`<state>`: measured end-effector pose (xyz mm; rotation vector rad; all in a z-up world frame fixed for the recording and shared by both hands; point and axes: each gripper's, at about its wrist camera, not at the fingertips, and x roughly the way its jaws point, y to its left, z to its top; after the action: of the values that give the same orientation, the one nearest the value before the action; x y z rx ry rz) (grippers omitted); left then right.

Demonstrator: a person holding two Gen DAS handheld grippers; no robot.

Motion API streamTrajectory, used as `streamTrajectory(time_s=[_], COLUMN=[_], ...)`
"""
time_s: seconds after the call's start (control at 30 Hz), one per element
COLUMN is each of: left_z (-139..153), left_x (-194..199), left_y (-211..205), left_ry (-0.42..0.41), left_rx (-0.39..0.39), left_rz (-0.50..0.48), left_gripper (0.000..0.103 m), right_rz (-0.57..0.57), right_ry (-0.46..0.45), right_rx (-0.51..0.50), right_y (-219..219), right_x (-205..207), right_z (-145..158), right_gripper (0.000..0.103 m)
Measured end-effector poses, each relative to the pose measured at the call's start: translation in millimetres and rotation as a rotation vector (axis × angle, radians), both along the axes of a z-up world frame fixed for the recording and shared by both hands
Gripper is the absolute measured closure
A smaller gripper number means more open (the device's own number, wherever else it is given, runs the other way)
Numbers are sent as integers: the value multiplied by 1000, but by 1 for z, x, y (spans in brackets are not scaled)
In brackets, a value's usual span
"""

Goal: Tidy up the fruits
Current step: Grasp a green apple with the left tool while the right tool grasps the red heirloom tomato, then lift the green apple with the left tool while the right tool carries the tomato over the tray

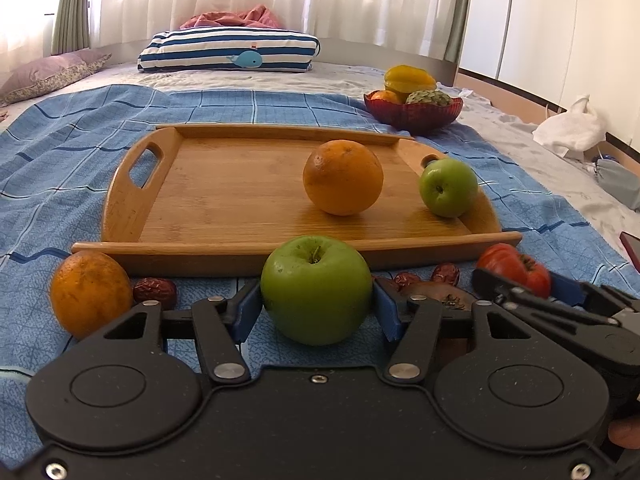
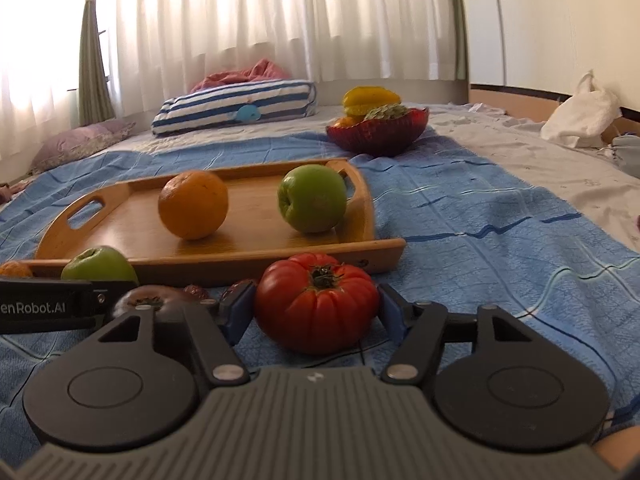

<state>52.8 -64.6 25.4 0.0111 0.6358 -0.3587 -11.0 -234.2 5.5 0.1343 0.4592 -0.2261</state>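
Note:
A wooden tray lies on a blue cloth and holds an orange and a small green apple; both show in the right wrist view too, orange and apple. My left gripper is shut on a large green apple in front of the tray. My right gripper is shut on a red ribbed tomato, also seen in the left wrist view. A second orange lies at the left.
Red dates and a dark tomato lie on the cloth before the tray. A red bowl of fruit stands behind the tray at the right. Pillows lie farther back. A white bag sits at the right.

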Motion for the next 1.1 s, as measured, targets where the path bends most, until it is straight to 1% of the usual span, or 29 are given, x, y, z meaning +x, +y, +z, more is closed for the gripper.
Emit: streamTrajectory(time_s=[0.2, 0.33, 0.4, 0.57, 0.67, 0.9, 1.03, 1.1], left_z=[7, 16, 20, 32, 39, 58, 69, 74], left_x=[-5, -8, -9, -9, -4, 16, 28, 36], left_y=[7, 15, 20, 28, 31, 38, 40, 39], left_ry=[-12, -33, -44, -79, -81, -84, -98, -108], left_rx=[-14, -16, -18, -2, -4, -10, -16, -13], left_rz=[16, 36, 46, 59, 60, 97, 106, 106], left_gripper=[46, 46, 46, 46, 46, 46, 46, 46], right_rz=[-34, -31, -21, 32, 53, 104, 113, 108], right_ry=[-80, -113, -125, -176, -218, -271, -292, -291], right_rx=[36, 26, 31, 121, 122, 131, 120, 134], right_y=[-6, -4, -4, -9, -9, -20, -31, -38], right_x=[-13, -17, -19, -23, -24, -3, 23, 39], right_z=[7, 10, 12, 21, 30, 58, 75, 80], right_gripper=[36, 36, 36, 36, 36, 36, 36, 36])
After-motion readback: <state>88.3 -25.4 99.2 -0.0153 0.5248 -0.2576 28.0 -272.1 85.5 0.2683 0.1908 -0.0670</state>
